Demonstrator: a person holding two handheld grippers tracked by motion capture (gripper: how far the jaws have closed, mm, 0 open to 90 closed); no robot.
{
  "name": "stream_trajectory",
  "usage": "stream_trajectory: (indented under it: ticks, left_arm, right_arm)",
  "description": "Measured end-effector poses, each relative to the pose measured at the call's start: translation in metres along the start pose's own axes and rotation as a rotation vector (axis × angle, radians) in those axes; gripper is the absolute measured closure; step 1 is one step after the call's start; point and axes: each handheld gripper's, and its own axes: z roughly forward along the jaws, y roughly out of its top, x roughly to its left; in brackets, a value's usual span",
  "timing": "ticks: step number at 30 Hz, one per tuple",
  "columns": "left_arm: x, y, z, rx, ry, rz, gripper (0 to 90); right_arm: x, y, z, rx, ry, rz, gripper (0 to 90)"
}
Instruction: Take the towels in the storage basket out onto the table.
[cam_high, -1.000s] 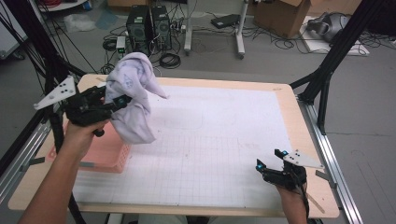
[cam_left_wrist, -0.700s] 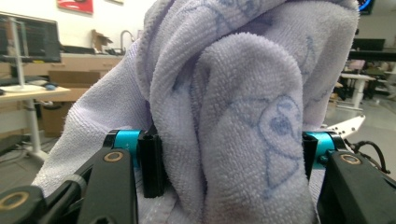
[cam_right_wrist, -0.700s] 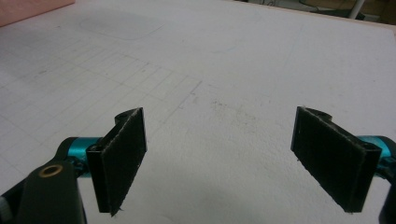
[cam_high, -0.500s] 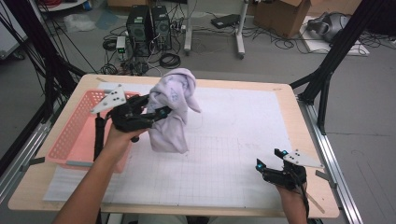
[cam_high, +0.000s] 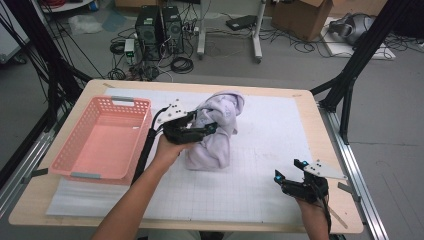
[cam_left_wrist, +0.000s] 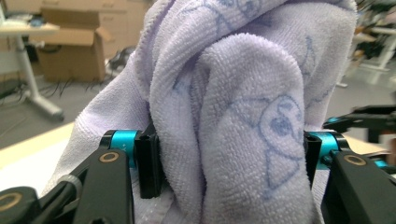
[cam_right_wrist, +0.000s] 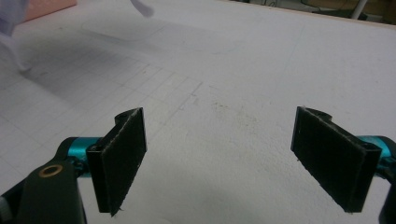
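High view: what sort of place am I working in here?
Probably a lab or workshop: computer towers and loose cables on the floor, cardboard boxes behind, and a black frame around the table.

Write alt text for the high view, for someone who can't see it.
A person's left gripper holds a bunched lilac towel upright on the white mat, its lower end touching the mat, right of a pink basket with nothing in it. The right gripper rests open near the mat's front right corner, holding nothing.

High cam looks down over my desk (cam_high: 280, 200); claw cams sit close, both catching the lilac towel (cam_left_wrist: 243, 116) w/ it.
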Motion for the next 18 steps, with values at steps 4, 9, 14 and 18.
stream_trajectory:
  ticks: [4,9,14,18]
  left_arm:
    - [0.006,-0.013,0.021,0.083,0.067,-0.008,42.8]
    - [0.013,-0.025,0.031,0.18,0.147,-0.086,28.7]
    - [0.013,-0.009,0.014,0.08,0.184,-0.082,27.7]
    - [0.01,0.0,-0.003,0.067,0.162,-0.064,27.8]
  right_arm:
    - [0.0,0.0,0.001,0.003,0.002,0.001,16.8]
    - [-0.001,0.0,0.001,0.002,0.005,0.0,16.8]
    - [-0.002,-0.001,0.001,0.006,0.005,0.007,16.8]
    - [-0.001,-0.001,0.0,0.004,0.003,0.002,16.8]
